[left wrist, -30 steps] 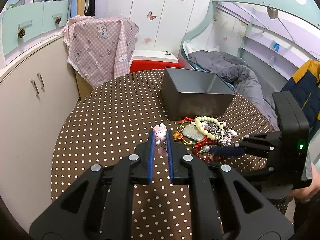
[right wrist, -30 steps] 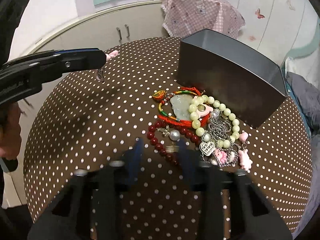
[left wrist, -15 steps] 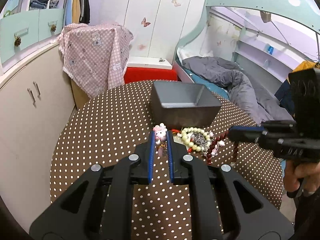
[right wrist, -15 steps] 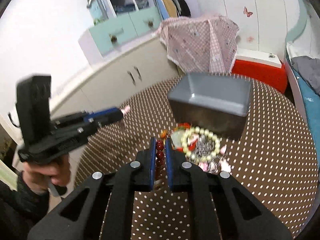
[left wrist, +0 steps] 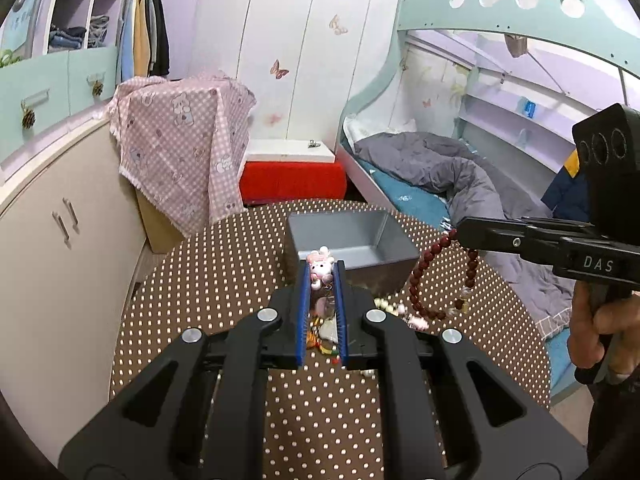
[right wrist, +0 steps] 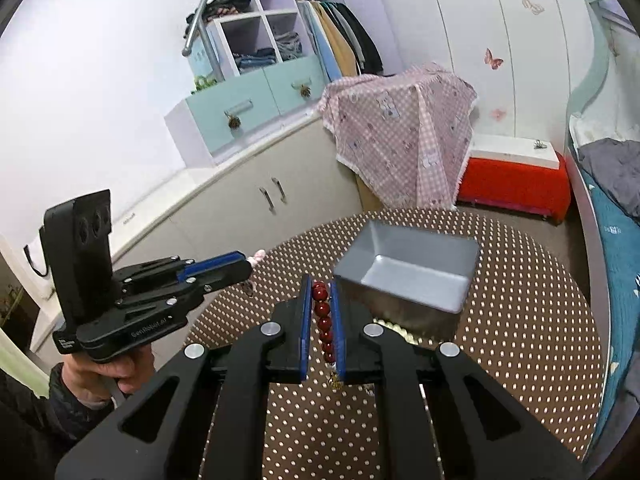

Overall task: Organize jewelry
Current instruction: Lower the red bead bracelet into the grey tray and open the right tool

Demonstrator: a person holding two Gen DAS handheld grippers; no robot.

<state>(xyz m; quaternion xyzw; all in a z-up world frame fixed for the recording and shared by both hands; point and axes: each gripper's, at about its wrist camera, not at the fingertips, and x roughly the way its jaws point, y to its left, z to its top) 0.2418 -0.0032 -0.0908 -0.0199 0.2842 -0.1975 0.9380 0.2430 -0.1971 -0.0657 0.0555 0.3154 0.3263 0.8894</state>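
My left gripper (left wrist: 322, 270) is shut on a small pink bunny charm (left wrist: 320, 267), held up above the table. In the right wrist view the left gripper (right wrist: 246, 266) shows at the left with the charm's pink tip poking out. My right gripper (right wrist: 320, 292) is shut on a dark red bead bracelet (right wrist: 322, 316); in the left wrist view that bracelet (left wrist: 424, 280) hangs as a loop from the right gripper (left wrist: 460, 232). An open grey box (left wrist: 346, 242) stands on the table beyond both; its hollow (right wrist: 412, 270) looks bare. The remaining jewelry pile (left wrist: 326, 330) lies under my left fingers.
The round table (left wrist: 224, 272) has a brown cloth with white dots. A cream cabinet (left wrist: 52, 232) stands at the left, a pink checked cloth (left wrist: 180, 144) and a red stool (left wrist: 292, 182) behind the table, and a bed (left wrist: 440, 176) at the right.
The right gripper has shut on the red bead bracelet and lifted it off the pile. Both grippers have risen, so the table and box look farther away.
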